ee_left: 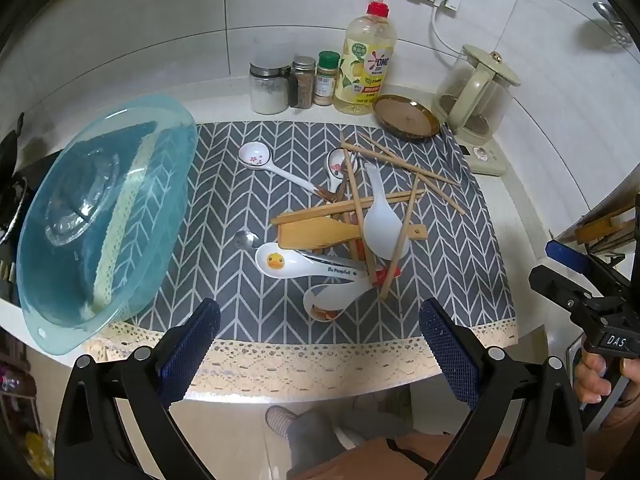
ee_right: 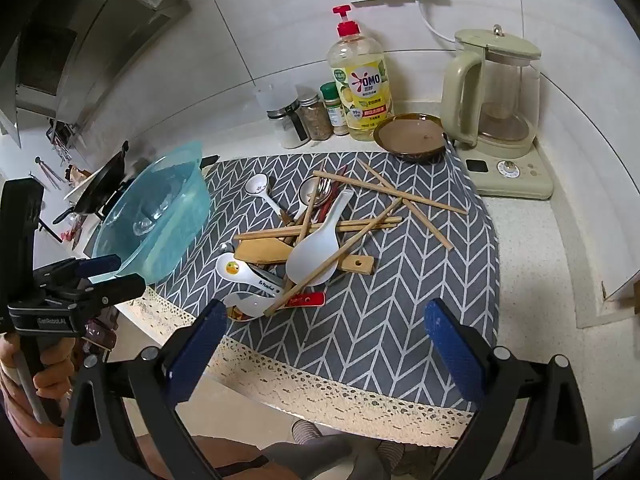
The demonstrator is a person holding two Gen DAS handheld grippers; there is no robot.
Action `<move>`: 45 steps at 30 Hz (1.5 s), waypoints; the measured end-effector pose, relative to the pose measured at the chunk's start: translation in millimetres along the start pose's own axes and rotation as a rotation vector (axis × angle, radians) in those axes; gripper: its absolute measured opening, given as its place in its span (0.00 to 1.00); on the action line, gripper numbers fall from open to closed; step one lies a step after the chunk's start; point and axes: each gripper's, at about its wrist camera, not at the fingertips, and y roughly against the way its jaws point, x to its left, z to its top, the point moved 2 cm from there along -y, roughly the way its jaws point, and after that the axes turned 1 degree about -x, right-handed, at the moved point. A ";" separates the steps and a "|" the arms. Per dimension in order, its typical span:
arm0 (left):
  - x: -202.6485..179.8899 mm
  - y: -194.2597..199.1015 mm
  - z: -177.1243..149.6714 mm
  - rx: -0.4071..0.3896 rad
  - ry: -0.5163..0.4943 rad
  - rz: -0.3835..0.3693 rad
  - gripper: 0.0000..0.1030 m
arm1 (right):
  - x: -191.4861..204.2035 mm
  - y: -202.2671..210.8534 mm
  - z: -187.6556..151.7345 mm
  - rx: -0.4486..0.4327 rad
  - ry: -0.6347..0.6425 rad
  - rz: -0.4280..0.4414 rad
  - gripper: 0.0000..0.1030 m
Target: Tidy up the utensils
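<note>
Both grippers, left gripper (ee_left: pixel 320 332) and right gripper (ee_right: pixel 326 334), hover level (fingers spread) before the utensil pile (ee_left: pixel 340 224).

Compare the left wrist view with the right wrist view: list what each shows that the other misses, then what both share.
Only the left wrist view shows the right gripper at its right edge, with a wooden rack behind it.

Only the right wrist view shows the left gripper at its left edge, a black pan behind the basin, and the range hood.

Both show the blue basin, the utensil pile with the duck spoon on the chevron mat, the dish soap bottle and the kettle. Both grippers are open and empty.
</note>
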 end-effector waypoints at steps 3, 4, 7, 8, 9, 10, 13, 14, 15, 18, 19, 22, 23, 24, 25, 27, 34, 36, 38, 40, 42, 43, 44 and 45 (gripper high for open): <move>0.1 0.3 -0.6 0.001 0.001 -0.002 0.96 | 0.6 0.0 0.0 -0.001 0.003 -0.003 0.93; 0.0 -0.6 -0.1 0.006 0.000 -0.003 0.96 | 0.9 0.1 0.0 -0.001 0.004 -0.001 0.93; -0.1 -0.7 -0.2 0.005 -0.001 -0.005 0.96 | 1.4 0.7 0.1 -0.005 0.005 0.000 0.93; 0.4 -0.8 -0.4 0.005 0.000 -0.001 0.96 | 2.2 0.8 -2.8 -0.005 0.006 -0.002 0.93; 0.2 -0.6 -0.2 0.006 0.001 0.000 0.96 | 3.7 -1.2 -2.7 -0.005 0.006 -0.003 0.93; 0.3 -0.7 -0.3 0.006 0.001 -0.001 0.96 | 3.7 -1.5 -3.3 -0.005 0.006 -0.003 0.93; 0.2 -0.8 -0.3 0.010 0.001 0.002 0.96 | 3.3 -2.5 -5.9 -0.005 0.004 -0.004 0.93; 0.3 -0.7 -0.5 0.011 0.001 0.001 0.96 | 3.1 -2.7 -6.9 -0.005 0.003 -0.004 0.93; 0.9 -2.6 -2.2 0.011 0.001 0.000 0.96 | 4.7 -1.0 -1.8 -0.001 0.008 -0.005 0.93; 1.8 -2.5 -3.5 0.011 0.003 0.000 0.96 | 5.0 -1.0 -2.1 -0.002 0.008 -0.005 0.93; 0.9 -2.6 -1.2 0.013 0.001 0.002 0.96 | 5.0 -1.2 -2.2 -0.002 0.007 -0.005 0.93; 1.7 -2.6 -1.8 0.013 0.003 0.001 0.96 | 5.2 -1.1 -1.4 0.001 0.010 -0.007 0.93; 1.9 -2.6 -2.0 0.013 0.004 0.001 0.96 | 5.4 -1.1 -1.6 0.000 0.011 -0.006 0.93; 2.1 -2.6 -2.3 0.013 0.004 0.002 0.96 | 5.5 -1.2 -1.7 0.000 0.011 -0.006 0.93; 2.3 -2.5 -2.6 0.013 0.005 0.001 0.96 | 5.7 -1.4 -1.7 0.000 0.011 -0.006 0.93; 2.7 -2.3 -3.2 0.013 0.005 0.001 0.96 | 5.6 -1.3 -1.5 0.000 0.010 -0.008 0.93; 0.5 -0.5 -2.1 0.015 0.002 0.004 0.96 | 4.6 -1.4 -0.8 0.001 0.011 -0.009 0.93; 0.9 -0.4 -2.7 0.017 0.002 0.004 0.96 | 6.0 -1.3 -1.2 0.001 0.012 -0.011 0.93; 1.2 -0.3 -3.5 0.018 0.003 0.005 0.96 | 5.4 -1.3 -0.9 0.002 0.012 -0.010 0.93; 0.5 0.1 -4.9 0.016 0.002 0.005 0.96 | 6.1 -1.4 -1.1 0.002 0.012 -0.011 0.93; 0.3 1.0 -5.8 0.015 0.004 0.004 0.96 | 6.1 -1.3 -1.0 0.003 0.013 -0.010 0.93; 0.0 1.5 -6.3 0.014 0.004 0.004 0.96 | 6.4 -1.3 -1.1 0.002 0.014 -0.010 0.93; 0.6 -0.4 -4.4 0.016 0.001 0.004 0.96 | 5.7 -1.4 -0.8 0.002 0.013 -0.011 0.93; 0.6 -0.4 -4.6 0.017 0.001 0.004 0.96 | 6.2 -1.4 -1.0 0.002 0.013 -0.010 0.93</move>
